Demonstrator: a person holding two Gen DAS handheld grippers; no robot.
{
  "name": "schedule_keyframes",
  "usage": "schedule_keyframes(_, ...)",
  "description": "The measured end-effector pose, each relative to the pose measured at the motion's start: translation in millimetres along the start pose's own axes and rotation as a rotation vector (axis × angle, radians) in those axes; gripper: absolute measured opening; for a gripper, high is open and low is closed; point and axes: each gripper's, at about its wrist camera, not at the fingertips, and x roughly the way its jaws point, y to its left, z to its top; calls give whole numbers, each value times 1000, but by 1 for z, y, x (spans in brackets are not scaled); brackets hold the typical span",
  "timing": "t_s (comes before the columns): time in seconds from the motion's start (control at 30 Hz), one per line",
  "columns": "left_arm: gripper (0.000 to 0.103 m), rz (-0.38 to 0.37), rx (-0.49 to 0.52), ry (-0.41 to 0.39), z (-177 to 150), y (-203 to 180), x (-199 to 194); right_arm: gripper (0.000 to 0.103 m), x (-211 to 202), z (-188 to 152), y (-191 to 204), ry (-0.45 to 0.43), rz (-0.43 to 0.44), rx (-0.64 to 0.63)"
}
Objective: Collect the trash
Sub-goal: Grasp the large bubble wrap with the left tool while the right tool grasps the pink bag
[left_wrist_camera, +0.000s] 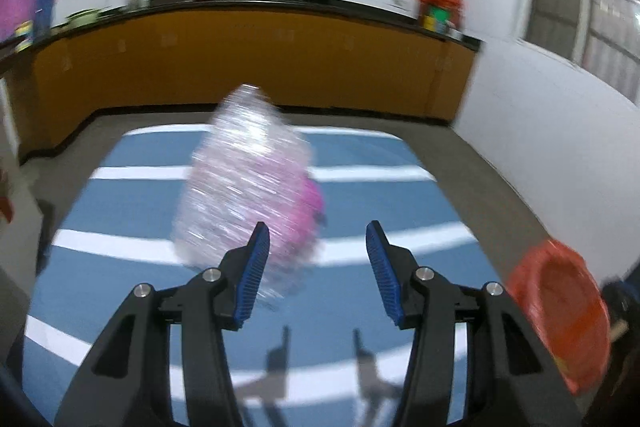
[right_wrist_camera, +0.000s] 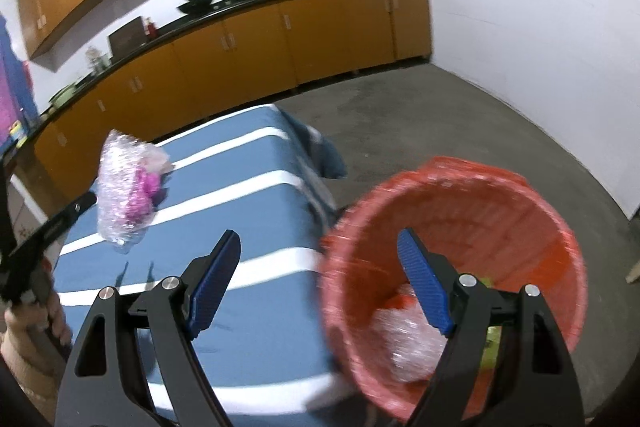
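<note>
A crumpled clear-and-pink wrapper is seen above the striped desk, left of the red bin. Both grippers' fingers are spread, empty.

Pretty bright indoor light, both fisheye views bend hard at the edges (motion blur smears most surfaces).

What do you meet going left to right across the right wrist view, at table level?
The other gripper's black finger → crinkly clear wrap with pink inside → blue striped tablecloth → orange bin, with clear wrap already inside it.
</note>
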Motion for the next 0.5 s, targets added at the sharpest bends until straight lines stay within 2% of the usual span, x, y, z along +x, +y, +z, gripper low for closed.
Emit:
schedule_keyframes(0.13, 50, 55, -20, 3, 19, 22, 23, 81, 21, 5, 28, 15, 40, -26)
schedule_keyframes(0.27, 50, 66, -17, 27, 31, 28, 48, 81, 39, 8, 48, 37, 74, -34)
schedule_keyframes(0.5, 50, 83, -9, 123, 36, 31, 92, 81, 65, 8, 79, 77, 113, -62)
